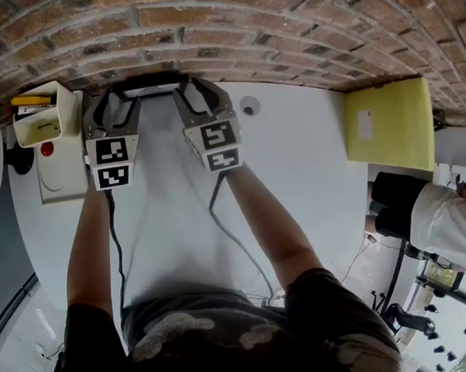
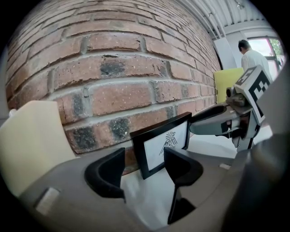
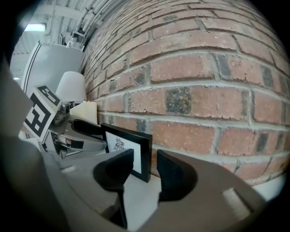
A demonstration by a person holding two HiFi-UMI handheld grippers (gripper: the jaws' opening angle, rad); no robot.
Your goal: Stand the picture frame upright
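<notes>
The black picture frame (image 2: 163,146) with a white print stands upright on the white table (image 1: 296,177), leaning back against the brick wall. In the head view the picture frame (image 1: 153,85) shows as a dark bar between both grippers. My left gripper (image 2: 142,170) is open around the frame's left edge, its pads clear of it. My right gripper (image 3: 145,170) is open around the right edge of the picture frame (image 3: 129,147), with a gap on each side. Seen from above, the left gripper (image 1: 118,100) and the right gripper (image 1: 200,94) flank the frame at the wall.
A cream box (image 1: 49,114) with a yellow item and a red button stands left of the frame. A small round fitting (image 1: 249,106) lies to the right. A yellow panel (image 1: 387,119) leans at the wall's right end. A person in white (image 1: 450,222) stands off the table's right side.
</notes>
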